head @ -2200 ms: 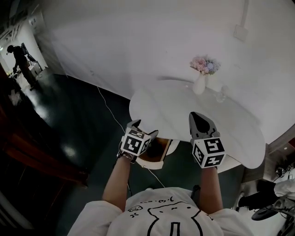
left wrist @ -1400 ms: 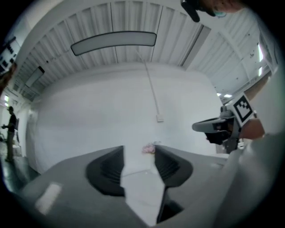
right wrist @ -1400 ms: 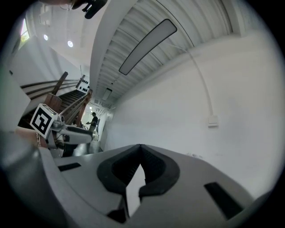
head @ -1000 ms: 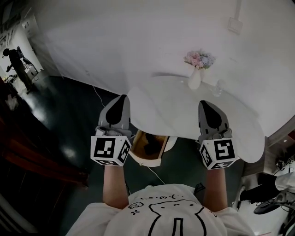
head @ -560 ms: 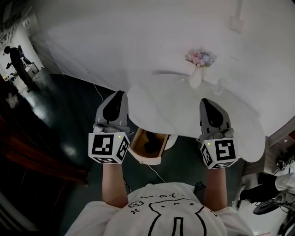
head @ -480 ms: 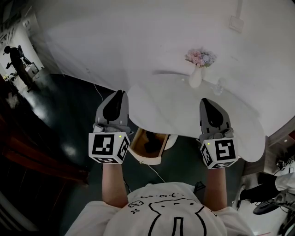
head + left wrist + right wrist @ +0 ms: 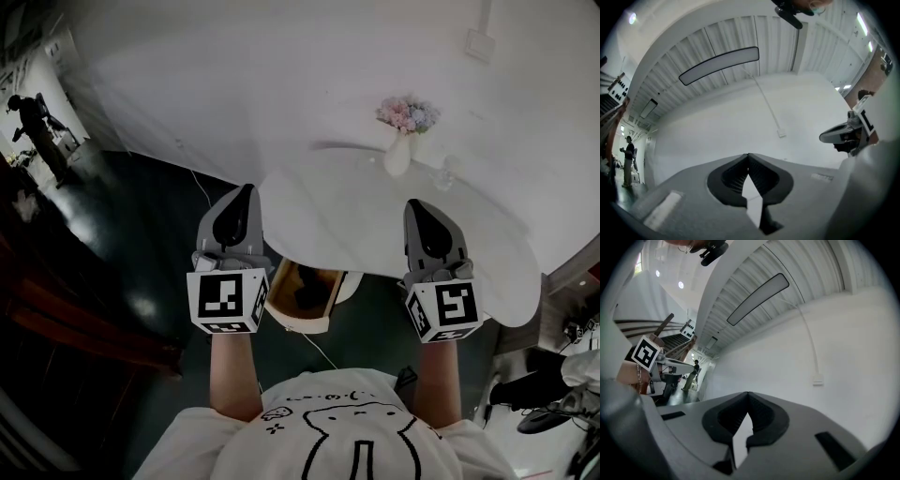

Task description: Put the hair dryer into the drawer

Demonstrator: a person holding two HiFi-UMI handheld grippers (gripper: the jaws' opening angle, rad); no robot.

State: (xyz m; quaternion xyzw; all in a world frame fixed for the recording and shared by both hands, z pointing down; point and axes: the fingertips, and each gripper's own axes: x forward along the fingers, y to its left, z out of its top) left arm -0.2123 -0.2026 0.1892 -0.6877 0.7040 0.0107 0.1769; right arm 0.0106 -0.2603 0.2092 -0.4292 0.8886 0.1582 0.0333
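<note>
Round white table (image 7: 375,225), near edge toward the person. Under that edge a tan wooden drawer (image 7: 296,324) stands pulled out, its open top facing the head camera. Judgement: the putting-in looks done. What is left, if anything, is pushing the drawer home.

Left gripper (image 7: 247,191) is held just left of the drawer. Right gripper (image 7: 413,206) is well to the drawer's right, seen against the table's near edge. Both are raised and touch nothing. Each gripper's own view shows the jaws pressed together with nothing between them, only wall and ceiling beyond.

To close it well: bring one closed gripper down to the drawer's front wall and push square along its travel (a push at one corner would likely skew it), slowing at the end. First check that nothing of the load stands above the rim; the head view is too dark to say.

Hair dryer (image 7: 305,296): lies inside the drawer, a small dark shape against the pale wood, near the middle. Nozzle, handle and cord cannot be made out. It reads as black, probably hard plastic.
</note>
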